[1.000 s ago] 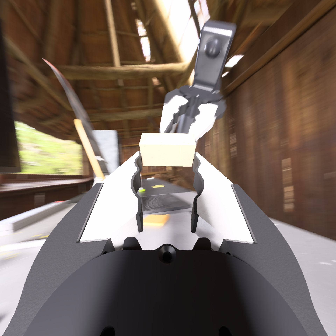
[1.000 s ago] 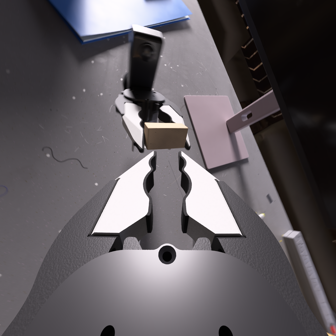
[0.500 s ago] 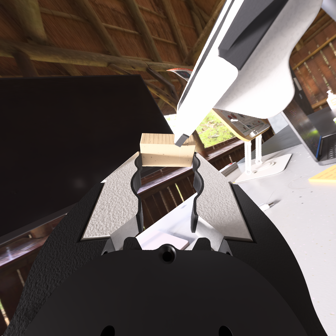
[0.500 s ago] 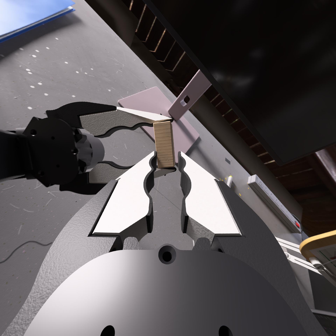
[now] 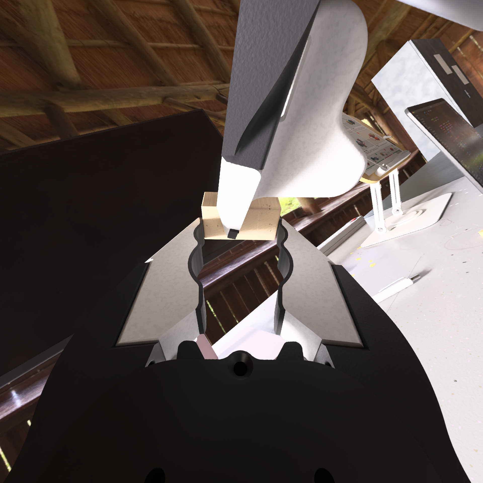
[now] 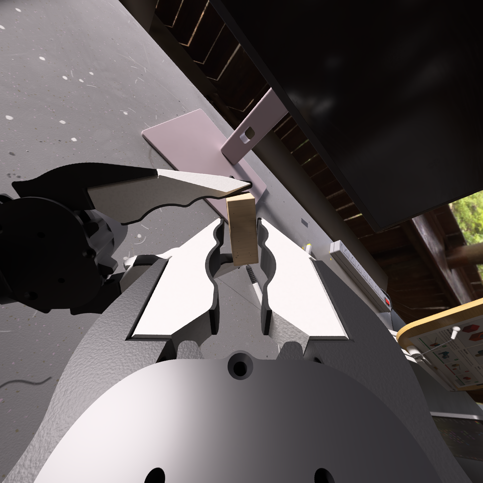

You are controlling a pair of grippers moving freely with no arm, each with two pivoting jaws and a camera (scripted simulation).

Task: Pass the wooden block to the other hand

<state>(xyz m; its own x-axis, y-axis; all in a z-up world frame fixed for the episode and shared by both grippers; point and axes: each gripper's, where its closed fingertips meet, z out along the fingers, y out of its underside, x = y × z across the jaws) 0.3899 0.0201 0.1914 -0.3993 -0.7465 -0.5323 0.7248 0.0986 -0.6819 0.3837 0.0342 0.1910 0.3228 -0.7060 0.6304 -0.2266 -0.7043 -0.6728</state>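
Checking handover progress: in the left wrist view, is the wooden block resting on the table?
No: the wooden block is held in the air between the left claw's fingertips, above the table.

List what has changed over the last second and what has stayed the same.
The right gripper closed in on the wooden block until its fingers straddled it; a second ago it was short of the block. They look open, with slight gaps either side. Both grippers also turned, so the background differs. The left gripper stayed shut on the block throughout, so no handover yet.
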